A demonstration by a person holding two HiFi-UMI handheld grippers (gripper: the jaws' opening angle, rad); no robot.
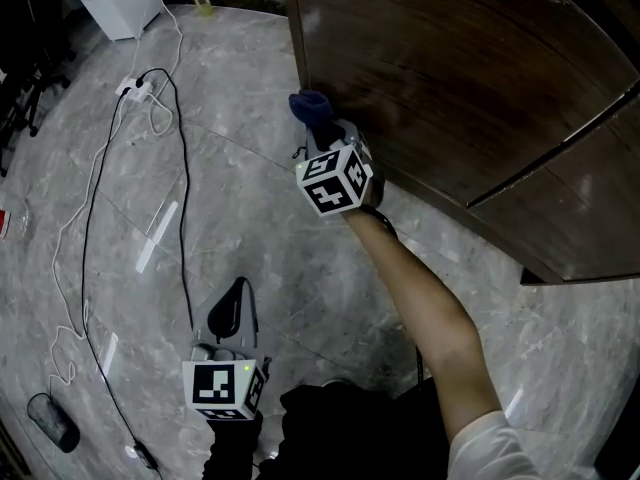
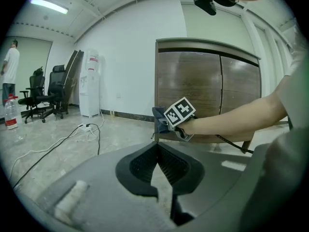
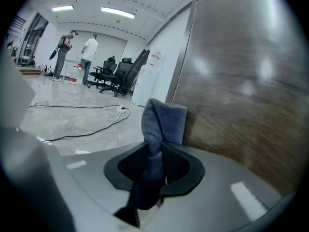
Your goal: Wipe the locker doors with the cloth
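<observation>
— While your right claw [image 3: 157,162] stays out of my sight, what is it doing?
— It is clamped on the blue cloth [image 3: 163,119]. The cloth stands up out of the jaws, and its folded top, just ahead of the claw, lies against the dark wooden locker door [image 3: 241,81]. That door fills everything to the claw's right.
— What lies on the other side?
— Left of the claw you have marble floor [image 3: 72,124]. A black cable [image 3: 87,132] and a white power strip [image 3: 119,108] lie on it. Far ahead stand office chairs [image 3: 118,74] and a white water dispenser [image 3: 145,83].
— And your left claw [image 2: 158,154]?
— Its pads meet, closed and empty. It hangs well back from the locker, and your own right forearm [image 2: 231,120] crosses ahead of it, between it and the doors.
</observation>
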